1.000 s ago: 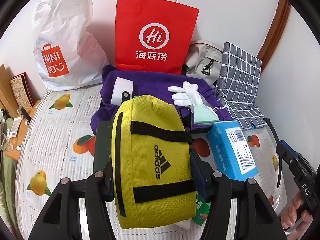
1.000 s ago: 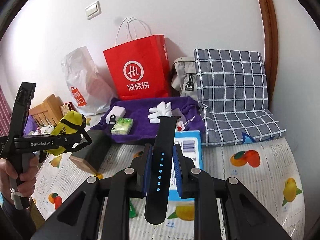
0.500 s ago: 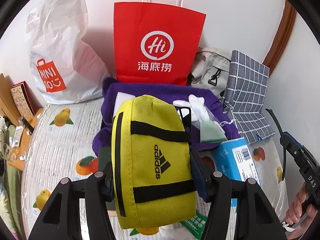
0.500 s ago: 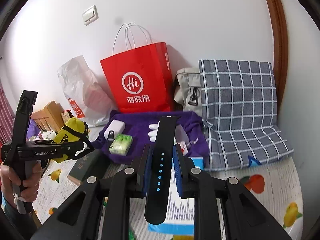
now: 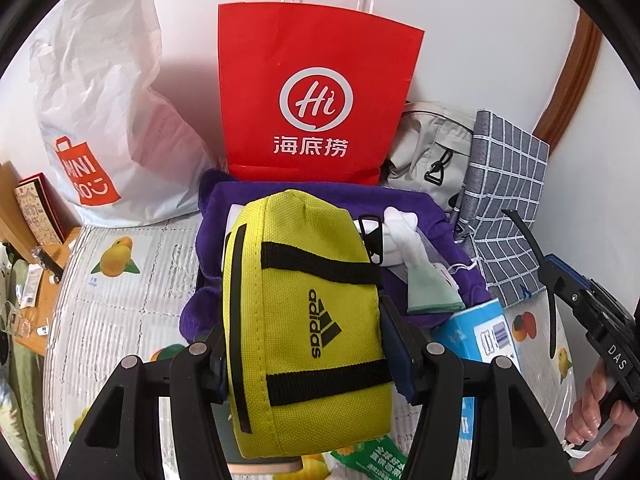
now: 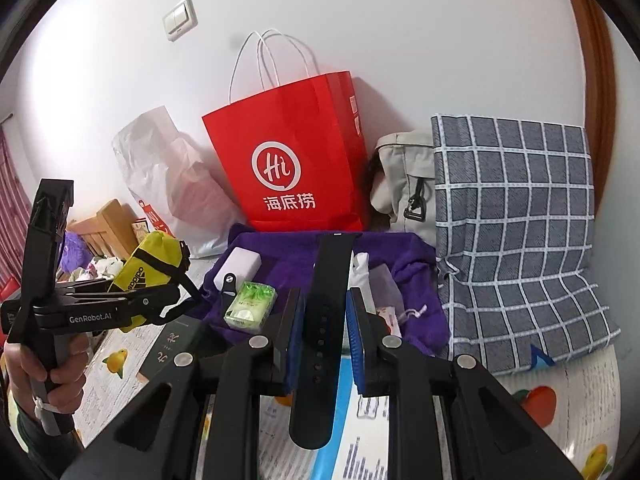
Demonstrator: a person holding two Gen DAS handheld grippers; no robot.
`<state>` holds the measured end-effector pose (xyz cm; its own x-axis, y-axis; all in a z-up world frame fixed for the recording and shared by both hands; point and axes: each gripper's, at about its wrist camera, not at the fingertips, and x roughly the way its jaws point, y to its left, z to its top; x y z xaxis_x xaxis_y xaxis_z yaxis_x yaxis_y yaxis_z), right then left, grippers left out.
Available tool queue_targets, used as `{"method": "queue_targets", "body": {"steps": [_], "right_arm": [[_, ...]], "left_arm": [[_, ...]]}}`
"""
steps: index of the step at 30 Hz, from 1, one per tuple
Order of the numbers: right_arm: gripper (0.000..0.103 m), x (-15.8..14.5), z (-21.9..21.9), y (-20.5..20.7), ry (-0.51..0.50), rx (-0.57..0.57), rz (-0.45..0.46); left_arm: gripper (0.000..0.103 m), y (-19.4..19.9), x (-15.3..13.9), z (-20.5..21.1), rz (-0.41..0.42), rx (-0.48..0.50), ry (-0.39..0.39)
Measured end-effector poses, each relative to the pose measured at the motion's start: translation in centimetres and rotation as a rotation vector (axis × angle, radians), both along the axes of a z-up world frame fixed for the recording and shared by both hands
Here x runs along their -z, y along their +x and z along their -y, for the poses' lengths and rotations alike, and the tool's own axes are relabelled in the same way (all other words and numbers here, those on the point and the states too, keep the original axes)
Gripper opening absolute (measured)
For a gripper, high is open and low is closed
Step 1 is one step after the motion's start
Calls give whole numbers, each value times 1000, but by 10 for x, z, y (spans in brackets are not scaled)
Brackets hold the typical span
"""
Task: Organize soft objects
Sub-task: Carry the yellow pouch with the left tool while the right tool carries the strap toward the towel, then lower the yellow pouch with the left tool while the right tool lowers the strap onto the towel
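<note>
Gripping a yellow pouch (image 5: 304, 320), the left gripper (image 5: 308, 360) hides much of the purple cloth (image 5: 316, 196); the right gripper (image 6: 320, 344) clamps a black watch strap (image 6: 324, 304). Farther, against the bed's wall edge, the red paper bag (image 5: 316, 100) conceals its contents.

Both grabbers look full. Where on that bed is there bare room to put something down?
The fruit-print sheet is bare left of the purple cloth, below the white plastic bag. Another bare strip lies below the checked pillow. The purple cloth and the patch around the blue box are crowded.
</note>
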<state>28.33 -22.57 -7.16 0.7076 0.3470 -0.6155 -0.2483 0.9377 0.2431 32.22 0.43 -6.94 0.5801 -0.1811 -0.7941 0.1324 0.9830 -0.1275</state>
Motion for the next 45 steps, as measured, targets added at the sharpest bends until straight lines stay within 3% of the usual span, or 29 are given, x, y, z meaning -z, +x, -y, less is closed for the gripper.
{"method": "queue_targets", "body": {"steps": [11, 20, 29, 32, 37, 45], "right_arm": [[21, 11, -23, 51, 48, -66, -33], [21, 53, -49, 93, 26, -135, -138], [21, 97, -58, 115, -49, -128, -221], [21, 102, -58, 119, -46, -115, -229], [21, 112, -54, 127, -6, -96, -287], [21, 108, -45, 128, 25, -44, -266]], "left_arm": [[58, 48, 7, -4, -14, -6, -14], [58, 87, 39, -6, -68, -20, -49], [58, 110, 69, 2, -116, 19, -66], [58, 114, 78, 3, -143, 27, -96], [58, 115, 86, 8, -158, 24, -79], [59, 115, 90, 20, -158, 37, -68]]}}
